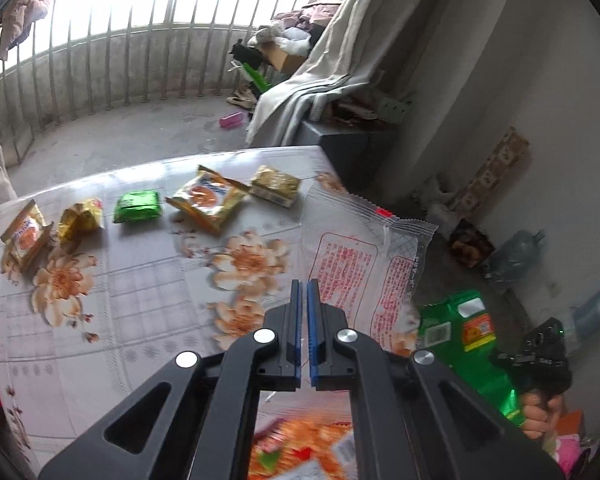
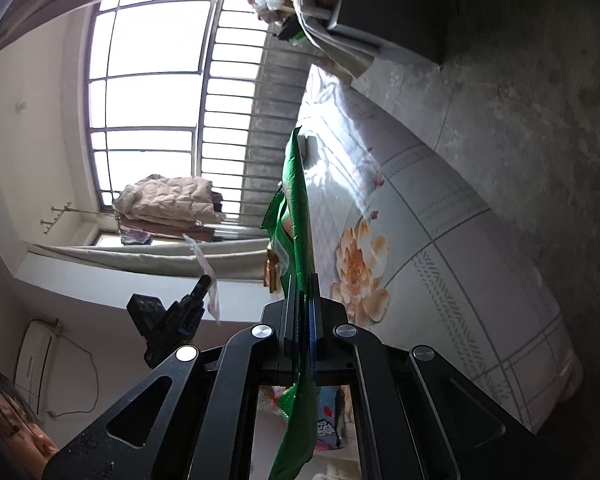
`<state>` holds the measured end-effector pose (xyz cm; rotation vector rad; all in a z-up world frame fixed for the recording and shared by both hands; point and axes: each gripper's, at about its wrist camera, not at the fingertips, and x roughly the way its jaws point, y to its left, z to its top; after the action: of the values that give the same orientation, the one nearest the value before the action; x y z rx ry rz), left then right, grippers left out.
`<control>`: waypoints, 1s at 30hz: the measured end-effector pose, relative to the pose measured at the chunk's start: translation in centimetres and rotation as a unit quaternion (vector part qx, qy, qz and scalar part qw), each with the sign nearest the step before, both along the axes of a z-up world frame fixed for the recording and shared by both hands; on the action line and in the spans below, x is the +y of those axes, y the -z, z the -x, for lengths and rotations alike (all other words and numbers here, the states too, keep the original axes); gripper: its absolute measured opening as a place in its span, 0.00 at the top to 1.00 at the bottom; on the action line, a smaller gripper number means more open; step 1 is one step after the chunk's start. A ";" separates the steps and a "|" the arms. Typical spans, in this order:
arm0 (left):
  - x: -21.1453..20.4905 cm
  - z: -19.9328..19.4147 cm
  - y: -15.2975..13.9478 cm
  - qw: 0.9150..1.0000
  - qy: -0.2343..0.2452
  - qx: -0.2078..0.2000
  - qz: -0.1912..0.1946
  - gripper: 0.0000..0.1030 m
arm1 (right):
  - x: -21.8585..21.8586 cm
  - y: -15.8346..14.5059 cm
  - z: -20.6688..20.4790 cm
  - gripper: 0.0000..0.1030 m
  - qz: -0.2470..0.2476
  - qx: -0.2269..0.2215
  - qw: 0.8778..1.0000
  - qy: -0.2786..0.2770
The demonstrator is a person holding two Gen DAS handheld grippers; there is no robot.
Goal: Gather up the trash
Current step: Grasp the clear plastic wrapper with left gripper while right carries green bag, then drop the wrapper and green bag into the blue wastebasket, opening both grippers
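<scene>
The left gripper (image 1: 304, 282) has its jaws nearly together, and by the right wrist view they pinch the clear wrapper (image 1: 360, 256), which fans up and to the right of the jaws, off the worktop (image 1: 140, 320). The right gripper (image 2: 302, 280) has its jaws clamped on the green bag (image 2: 296, 208), seen edge-on, its long axis running straight out from the jaws and trailing back beneath them. Both hands look full, so these two pieces probably have to be dropped before more is picked up; no bin is clearly visible, only blurred orange packaging below the left jaws. The rest of the trash lies in a row ahead and left of the left jaws: the gold packet (image 1: 276, 186), the orange packet (image 1: 206, 200), the green packet (image 1: 137, 207), the yellow wrapper (image 1: 80, 220) and a second orange one at the far left. The orange packet lies diagonally across the line of the jaws. The left hand seems nearer the row; the right is off the worktop's right edge.
</scene>
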<state>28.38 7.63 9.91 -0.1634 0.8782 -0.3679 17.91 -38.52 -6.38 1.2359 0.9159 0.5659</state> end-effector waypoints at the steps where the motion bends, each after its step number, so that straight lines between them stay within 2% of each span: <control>1: -0.4 0.3 -0.2 1.000 0.003 0.000 0.006 0.98 | -0.4 -0.1 0.3 0.98 -0.002 -0.003 1.000 0.004; 8: -4.6 2.7 -1.0 0.998 0.032 -0.004 0.046 0.98 | -3.3 -0.3 2.4 0.98 -0.006 -0.011 0.999 0.029; 12: -9.6 4.0 -0.3 0.994 0.069 0.017 0.080 0.98 | -6.0 -0.3 4.4 0.98 -0.002 -0.013 0.999 0.052; 18: -19.3 5.7 0.9 0.984 0.143 0.039 0.101 0.98 | -12.3 0.1 9.4 0.98 -0.004 -0.008 0.991 0.133; 21: -24.4 6.3 1.9 0.977 0.178 0.054 0.106 0.98 | -15.4 1.0 12.4 0.98 -0.011 0.001 0.983 0.186; 25: -30.4 7.2 3.6 0.969 0.212 0.072 0.106 0.98 | -19.3 3.4 16.7 0.98 -0.024 0.028 0.963 0.267; 30: -34.5 7.7 6.0 0.964 0.227 0.098 0.102 0.98 | -22.4 7.5 19.9 0.97 -0.037 0.080 0.935 0.343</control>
<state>20.69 -26.85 3.91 -0.1908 1.0715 -0.8846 -2.02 -60.96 -13.92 1.5774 0.5360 -0.0606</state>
